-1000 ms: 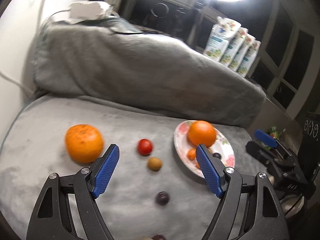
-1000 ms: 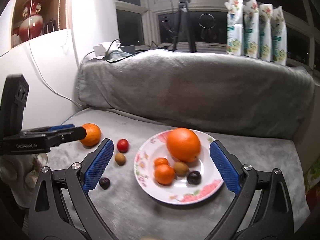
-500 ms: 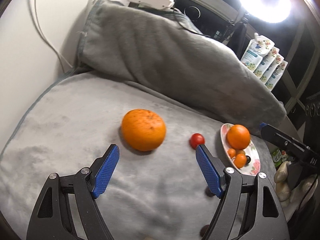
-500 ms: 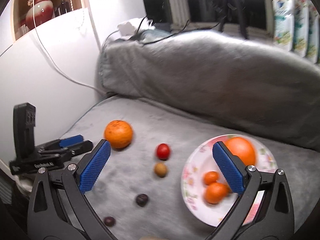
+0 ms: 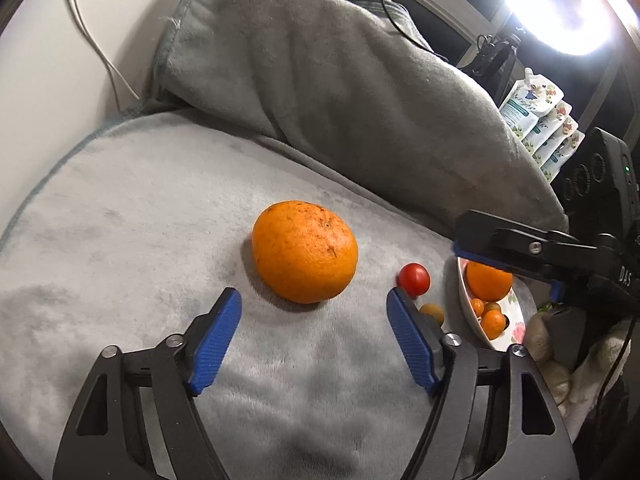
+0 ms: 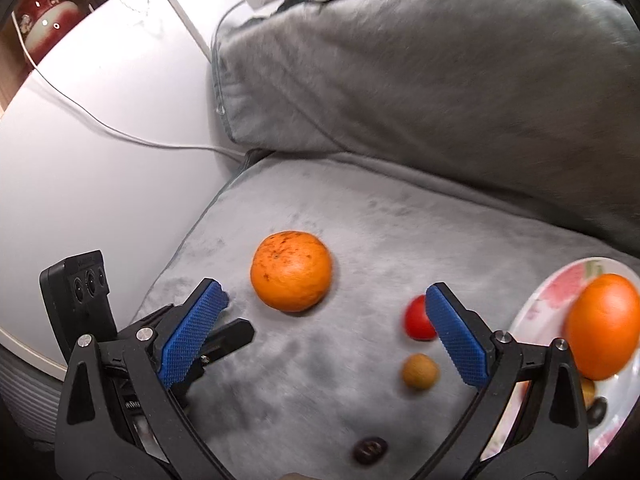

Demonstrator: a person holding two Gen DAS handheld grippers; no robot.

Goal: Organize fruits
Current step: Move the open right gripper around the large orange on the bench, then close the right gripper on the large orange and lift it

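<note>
A large orange (image 5: pixel 305 251) lies on the grey cushion (image 5: pixel 120 216), just ahead of my open, empty left gripper (image 5: pixel 312 298). It also shows in the right wrist view (image 6: pixel 291 276), ahead of my open, empty right gripper (image 6: pixel 326 294). A red tomato (image 6: pixel 418 318), a small brown fruit (image 6: pixel 419 371) and a dark fruit (image 6: pixel 370 450) lie loose on the cushion. A floral plate (image 6: pixel 556 292) at the right holds another orange (image 6: pixel 603 330) and small fruits. In the left wrist view the plate (image 5: pixel 468 300) sits under the right gripper's arm.
A grey back cushion (image 5: pixel 340 92) rises behind the seat. A white wall with a cable (image 6: pixel 120 136) stands at the left. Pouches (image 5: pixel 536 120) and a ring light (image 5: pixel 560 4) are at the back right. The left gripper's body (image 6: pixel 120 320) shows at lower left in the right wrist view.
Both grippers have swung left toward the large orange and come closer to it. The plate has slid to the right edge of both views. Both stay open.
</note>
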